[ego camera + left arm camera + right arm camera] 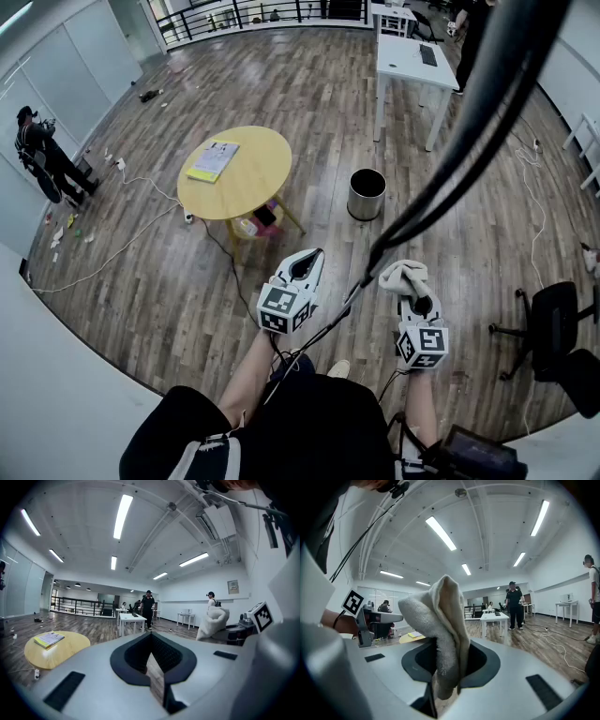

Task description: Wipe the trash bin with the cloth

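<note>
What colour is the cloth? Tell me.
Off-white cloth, clamped in the right gripper; clearest in the right gripper view.

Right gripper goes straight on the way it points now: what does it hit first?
Probably nothing near. The right gripper, shut on the cloth, points roughly level across the room, so it would likely pass above the trash bin. Depth is unclear.

Ours: left gripper (pixel 313 256) and right gripper (pixel 411 292), pale grey shells, black-lined jaws, each with a black-and-white marker cube (pixel 284 309). Black cables (pixel 450 159) overhead. We wear a black top (pixel 319 431).
</note>
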A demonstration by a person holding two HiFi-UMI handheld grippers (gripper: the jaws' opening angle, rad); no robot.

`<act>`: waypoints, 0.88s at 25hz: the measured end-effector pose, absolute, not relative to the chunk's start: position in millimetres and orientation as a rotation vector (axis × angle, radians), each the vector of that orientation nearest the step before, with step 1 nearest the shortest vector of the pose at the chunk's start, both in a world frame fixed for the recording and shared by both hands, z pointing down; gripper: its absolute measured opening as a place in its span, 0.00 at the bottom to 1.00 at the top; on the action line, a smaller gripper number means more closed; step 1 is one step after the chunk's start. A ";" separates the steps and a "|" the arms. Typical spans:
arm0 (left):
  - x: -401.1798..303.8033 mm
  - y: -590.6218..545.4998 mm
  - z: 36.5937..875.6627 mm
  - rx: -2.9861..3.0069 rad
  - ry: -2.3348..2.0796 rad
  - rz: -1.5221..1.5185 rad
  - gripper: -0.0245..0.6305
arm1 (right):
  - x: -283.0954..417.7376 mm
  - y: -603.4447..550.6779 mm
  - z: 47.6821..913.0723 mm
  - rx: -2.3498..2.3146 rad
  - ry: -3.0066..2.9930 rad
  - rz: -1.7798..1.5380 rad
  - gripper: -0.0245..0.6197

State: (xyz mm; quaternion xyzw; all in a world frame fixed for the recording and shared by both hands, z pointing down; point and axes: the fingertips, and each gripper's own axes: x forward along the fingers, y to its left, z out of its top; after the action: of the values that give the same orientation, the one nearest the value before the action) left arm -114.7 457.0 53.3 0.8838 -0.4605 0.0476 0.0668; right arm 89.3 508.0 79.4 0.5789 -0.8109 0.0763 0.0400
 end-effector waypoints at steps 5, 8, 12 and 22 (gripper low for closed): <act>-104.6 456.1 57.2 2.663 -1.395 0.151 0.03 | 104.1 505.9 83.9 1.785 -2.481 0.240 0.19; -100.6 450.1 57.2 2.663 -1.401 0.149 0.03 | 110.3 499.5 86.1 1.792 -2.481 0.245 0.19; -98.9 434.9 58.8 2.660 -1.403 0.150 0.03 | 109.8 485.3 86.9 1.790 -2.486 0.246 0.19; -106.7 343.6 63.4 2.672 -1.389 0.106 0.03 | 102.7 400.7 89.2 1.806 -2.474 0.222 0.19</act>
State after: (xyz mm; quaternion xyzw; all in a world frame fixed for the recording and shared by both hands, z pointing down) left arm -106.7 343.6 63.4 0.8849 -0.4599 0.0352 0.0642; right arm 102.7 400.7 89.2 0.5877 -0.8051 0.0722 0.0350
